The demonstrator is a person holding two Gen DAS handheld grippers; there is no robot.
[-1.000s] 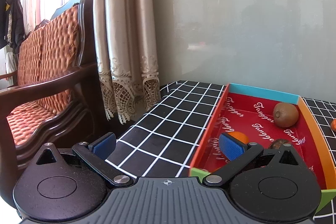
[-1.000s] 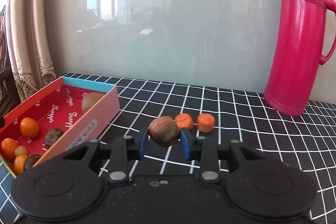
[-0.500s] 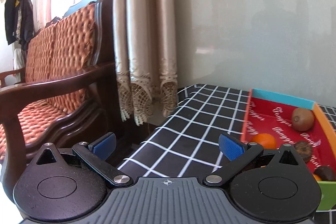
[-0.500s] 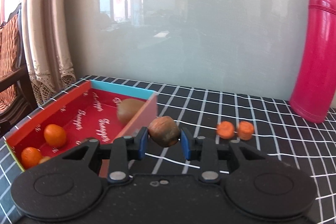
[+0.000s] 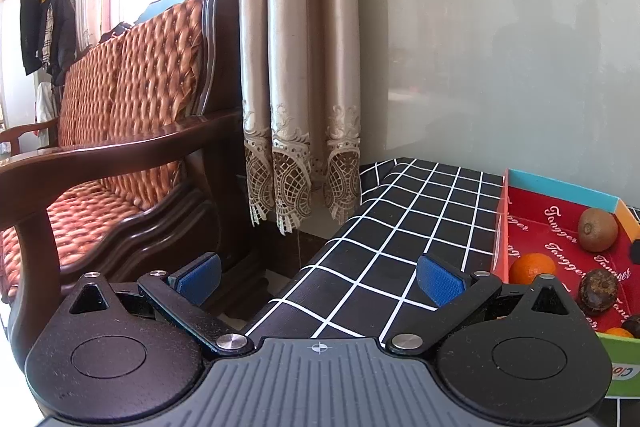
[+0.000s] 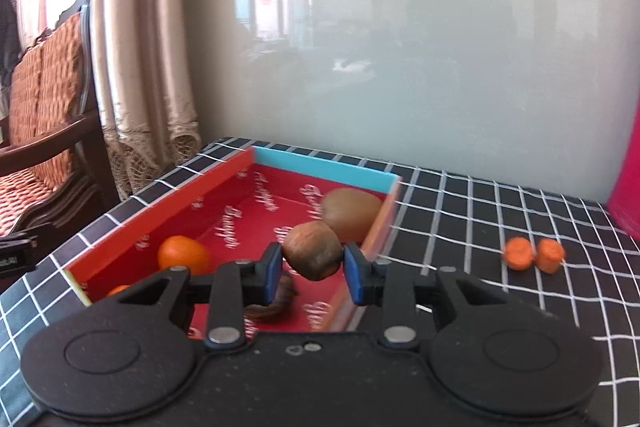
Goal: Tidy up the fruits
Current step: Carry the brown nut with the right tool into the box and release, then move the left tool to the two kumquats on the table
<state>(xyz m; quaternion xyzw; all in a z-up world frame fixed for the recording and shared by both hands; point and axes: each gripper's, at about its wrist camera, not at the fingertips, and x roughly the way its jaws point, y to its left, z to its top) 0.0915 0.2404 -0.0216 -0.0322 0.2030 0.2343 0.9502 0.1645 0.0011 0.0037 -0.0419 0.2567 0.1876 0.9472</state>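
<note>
Blue pads of the right gripper (image 6: 313, 269) clench a brown, rough-skinned fruit (image 6: 313, 250), pressing its two sides so that its longer axis, as far as the blur allows, runs roughly across the jaws and tilts a little up to the left; it is nearly round, so no clear end points anywhere. A second ago this fruit hung over the checked tablecloth (image 6: 480, 211) with the red tray (image 6: 172, 211) off to the left; now the tray fills the view beneath and behind it, so the carry has reached the tray and the likely next step is to lower and let go. Inside the tray a kiwi (image 6: 352, 213) lies near the blue far wall, long axis across the view, an orange (image 6: 183, 254) sits toward the left wall, and a dark fruit (image 6: 276, 301) shows partly under the left finger. Two small orange fruits (image 6: 534, 254) wait on the cloth well to the right, touching each other. The left gripper (image 5: 319, 277) stands wide apart and empty over the table's corner, and the tray has slid toward the right edge of its view.
</note>
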